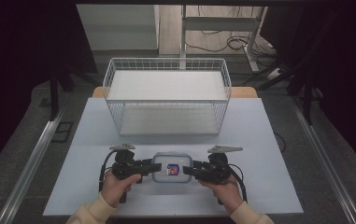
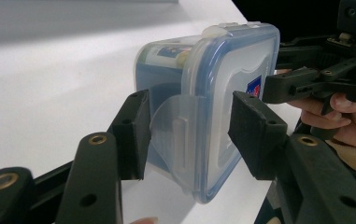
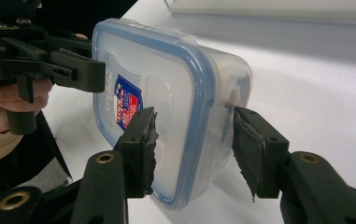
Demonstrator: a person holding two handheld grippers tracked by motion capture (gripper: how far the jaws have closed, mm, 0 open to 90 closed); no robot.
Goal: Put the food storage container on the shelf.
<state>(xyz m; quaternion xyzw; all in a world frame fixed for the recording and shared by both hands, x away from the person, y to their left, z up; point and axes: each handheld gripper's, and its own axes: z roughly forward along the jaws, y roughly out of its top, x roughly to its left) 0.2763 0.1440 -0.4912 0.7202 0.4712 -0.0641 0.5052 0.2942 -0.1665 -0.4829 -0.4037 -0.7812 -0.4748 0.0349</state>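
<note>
A clear plastic food container [image 1: 172, 168] with a blue-rimmed lid lies near the front edge of the white table [image 1: 259, 140]; the left gripper [image 1: 148, 166] and right gripper [image 1: 188, 171] flank its two ends, jaws apart around them; beyond stands a white wire basket [image 1: 166, 95].
</note>
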